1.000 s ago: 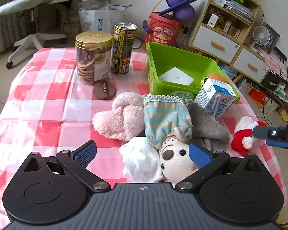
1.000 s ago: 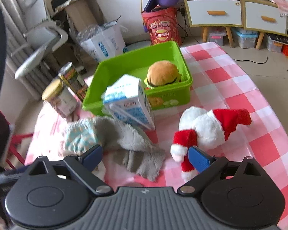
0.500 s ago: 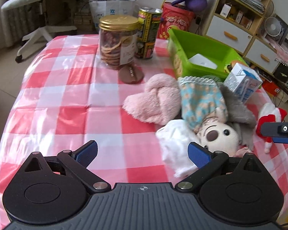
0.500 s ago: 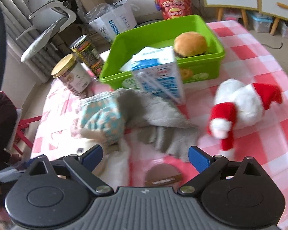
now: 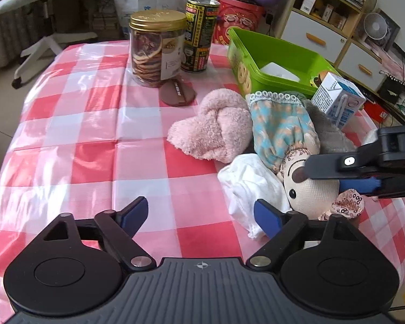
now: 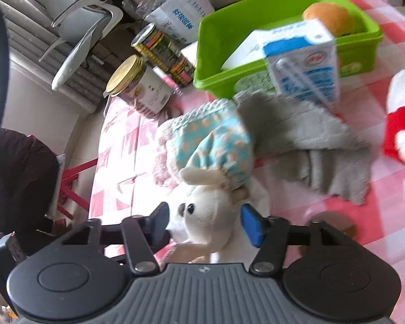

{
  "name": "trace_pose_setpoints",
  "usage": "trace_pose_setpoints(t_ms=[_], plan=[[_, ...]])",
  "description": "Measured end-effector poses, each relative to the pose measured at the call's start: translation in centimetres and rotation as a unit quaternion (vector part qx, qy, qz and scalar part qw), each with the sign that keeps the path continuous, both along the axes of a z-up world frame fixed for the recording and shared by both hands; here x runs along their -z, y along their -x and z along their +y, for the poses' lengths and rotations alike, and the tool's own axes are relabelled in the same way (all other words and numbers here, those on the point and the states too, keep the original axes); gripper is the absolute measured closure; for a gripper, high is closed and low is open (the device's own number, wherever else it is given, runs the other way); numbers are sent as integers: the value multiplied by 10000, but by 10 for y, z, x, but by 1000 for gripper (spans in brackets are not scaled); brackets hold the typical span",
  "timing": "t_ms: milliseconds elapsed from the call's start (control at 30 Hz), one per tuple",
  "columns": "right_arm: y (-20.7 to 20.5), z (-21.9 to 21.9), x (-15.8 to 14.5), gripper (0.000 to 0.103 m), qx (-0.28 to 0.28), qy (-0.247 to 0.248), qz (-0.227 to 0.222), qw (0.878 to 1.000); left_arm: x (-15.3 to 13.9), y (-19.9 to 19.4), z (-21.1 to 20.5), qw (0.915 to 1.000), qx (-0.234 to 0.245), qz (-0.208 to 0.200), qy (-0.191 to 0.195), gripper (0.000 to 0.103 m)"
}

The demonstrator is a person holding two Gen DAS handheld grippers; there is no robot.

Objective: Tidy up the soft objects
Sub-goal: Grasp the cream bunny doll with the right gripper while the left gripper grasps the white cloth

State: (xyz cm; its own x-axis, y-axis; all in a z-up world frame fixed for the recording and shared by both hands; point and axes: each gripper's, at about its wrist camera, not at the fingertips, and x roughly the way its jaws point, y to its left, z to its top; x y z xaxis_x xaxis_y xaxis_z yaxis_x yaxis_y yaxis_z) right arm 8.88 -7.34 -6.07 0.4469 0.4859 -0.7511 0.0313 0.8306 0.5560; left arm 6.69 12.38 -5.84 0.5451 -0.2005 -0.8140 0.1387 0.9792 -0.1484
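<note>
a gold-lidded jar [image 5: 157, 50] stands beside a tall can [image 5: 198, 35]; a milk carton [image 5: 337, 99] leans nearby

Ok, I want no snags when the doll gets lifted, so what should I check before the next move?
1. Right hand-held gripper around the cream knitted doll's head; jaws have just been closing: ok.
2. Firm grip on the head: cannot tell.
3. Left hand-held gripper open, holding nothing: ok.
4. White crumpled cloth clear of the doll: not ok, it touches the head.
5. Grey fleece cloth free of the doll's blue dress: cannot tell.
6. Room in the green plastic bin: ok.
</note>
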Motion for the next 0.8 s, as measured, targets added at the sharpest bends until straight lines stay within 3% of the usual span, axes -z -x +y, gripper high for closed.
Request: trace_pose_setpoints(t_ms=[200,533,800], plan=[[-5,6,7,81,-8,-30,60,10000,3,0,0,9999,63,26,121,32],[7,-10,-13,85,36,133,-294,9995,-3,-1,-6,9980,141,-22,612,43],[8,-29,-11,85,132,412,-199,9989,3,-10,-20,9961,112,60,877,51]])
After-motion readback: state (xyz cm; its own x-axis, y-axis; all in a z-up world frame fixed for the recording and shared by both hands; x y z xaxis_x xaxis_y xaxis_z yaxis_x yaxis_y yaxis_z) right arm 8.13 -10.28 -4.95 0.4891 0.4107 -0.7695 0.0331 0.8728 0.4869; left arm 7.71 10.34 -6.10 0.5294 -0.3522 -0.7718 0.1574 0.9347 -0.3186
